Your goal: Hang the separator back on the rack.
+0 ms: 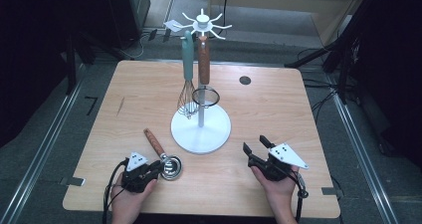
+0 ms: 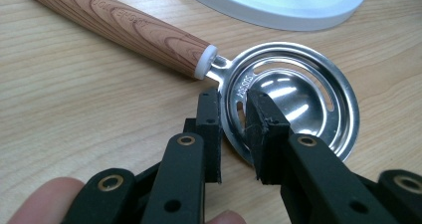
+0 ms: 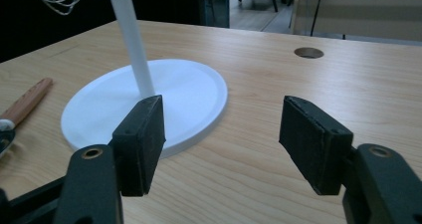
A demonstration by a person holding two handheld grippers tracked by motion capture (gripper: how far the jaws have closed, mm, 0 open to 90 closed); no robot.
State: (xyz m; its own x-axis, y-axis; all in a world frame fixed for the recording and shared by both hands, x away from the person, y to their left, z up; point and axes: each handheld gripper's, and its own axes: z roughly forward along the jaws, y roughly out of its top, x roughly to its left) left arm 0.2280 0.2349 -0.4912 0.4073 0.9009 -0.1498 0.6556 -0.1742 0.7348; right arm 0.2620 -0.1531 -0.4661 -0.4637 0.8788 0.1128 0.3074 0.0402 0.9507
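Fingers (image 2: pixel 259 129) of the left gripper (image 2: pixel 234 134) are clamped narrow on the rim of the metal strainer spoon (image 2: pixel 278 97), one outside the bowl's edge, one inside it, right beside the neck where the handle joins. What a look at it in the left gripper view: a shallow polished steel bowl with curved slots around a solid dished centre, small stamped lettering on the rim, a white collar, then a round wood-grain handle running up and left with faint embossed lettering along it. It lies flat on the pale tabletop (image 2: pixel 74 99), and the white disc base of the stand (image 2: pixel 278 2) sits just beyond the bowl.

Over to the high view: the strainer spoon (image 1: pixel 163 157) lies near the front-left of the tabletop (image 1: pixel 278 99), handle angled away toward the upper left, bowl at the left gripper (image 1: pixel 158 170), just beside the stand's base (image 1: pixel 201 127). On the stand hang a whisk with a teal handle (image 1: pixel 187 79) and a brown-handled sieve (image 1: pixel 204 74). The right gripper (image 1: pixel 256 147) is held well apart at the front-right, fingers spread wide over bare wood.

Now the right gripper view: its two black fingers (image 3: pixel 142 139) stand wide with nothing between them, the white base and pole (image 3: pixel 134 50) ahead, and the spoon's wooden handle (image 3: pixel 27 102) at the far left edge.
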